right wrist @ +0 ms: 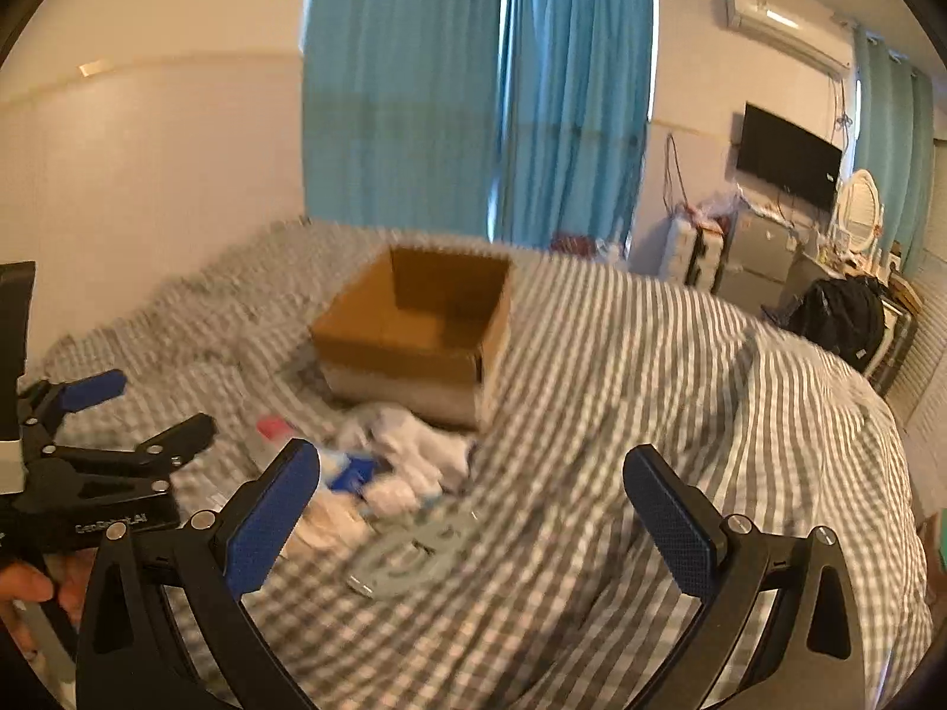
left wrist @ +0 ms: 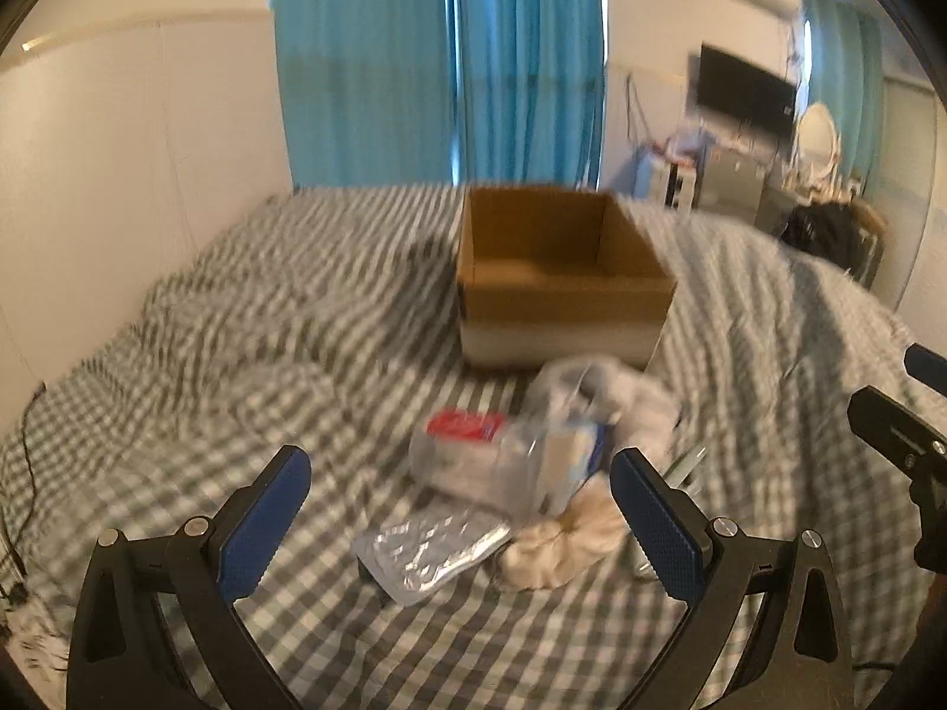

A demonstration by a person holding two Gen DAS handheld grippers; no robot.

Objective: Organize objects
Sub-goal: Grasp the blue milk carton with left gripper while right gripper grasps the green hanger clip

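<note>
Your left tool (left wrist: 458,488) is spread wide and holds nothing; the pile (left wrist: 521,485) of small items lies on the bed (left wrist: 237,296) straight ahead between its fingers, just before the open box (left wrist: 562,272). Your right tool (right wrist: 470,500) is also wide and empty, with the pile off to its left. Left is nearer, I judge. Blur hides what the items are.
</note>
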